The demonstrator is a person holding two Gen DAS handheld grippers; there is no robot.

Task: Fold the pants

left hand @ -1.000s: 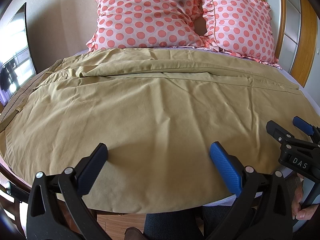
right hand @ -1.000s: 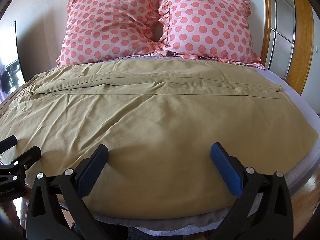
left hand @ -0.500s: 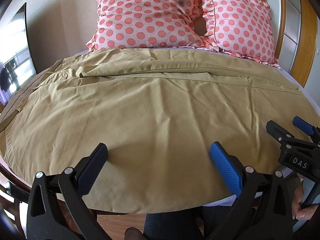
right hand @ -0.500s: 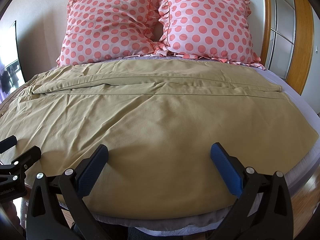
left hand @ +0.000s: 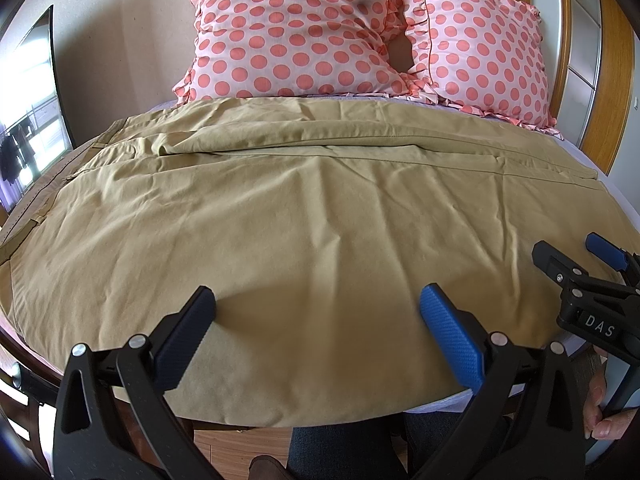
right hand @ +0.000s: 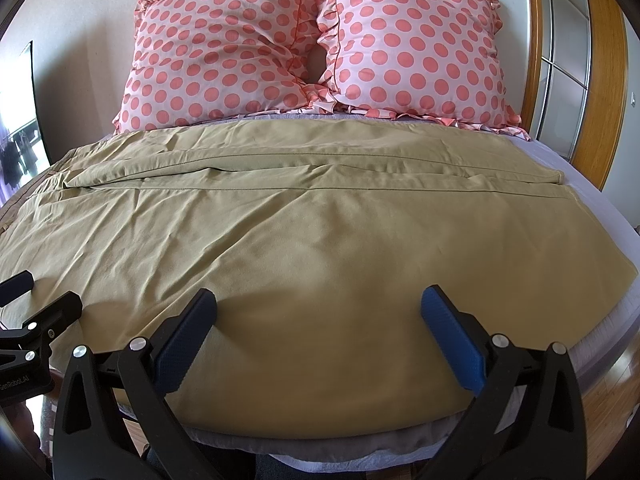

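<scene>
Tan pants lie spread flat across the bed, waistband at the left edge and leg hems at the right; they also fill the right wrist view. One leg lies behind the other, with a long seam line between them. My left gripper is open and empty, just above the near edge of the pants. My right gripper is open and empty over the same near edge, further right. The right gripper also shows in the left wrist view, and the left gripper's fingers show in the right wrist view.
Two pink polka-dot pillows lean against the wall at the head of the bed. A lilac sheet shows past the pants on the right. A wooden door frame stands at the far right. Wooden floor shows below the bed edge.
</scene>
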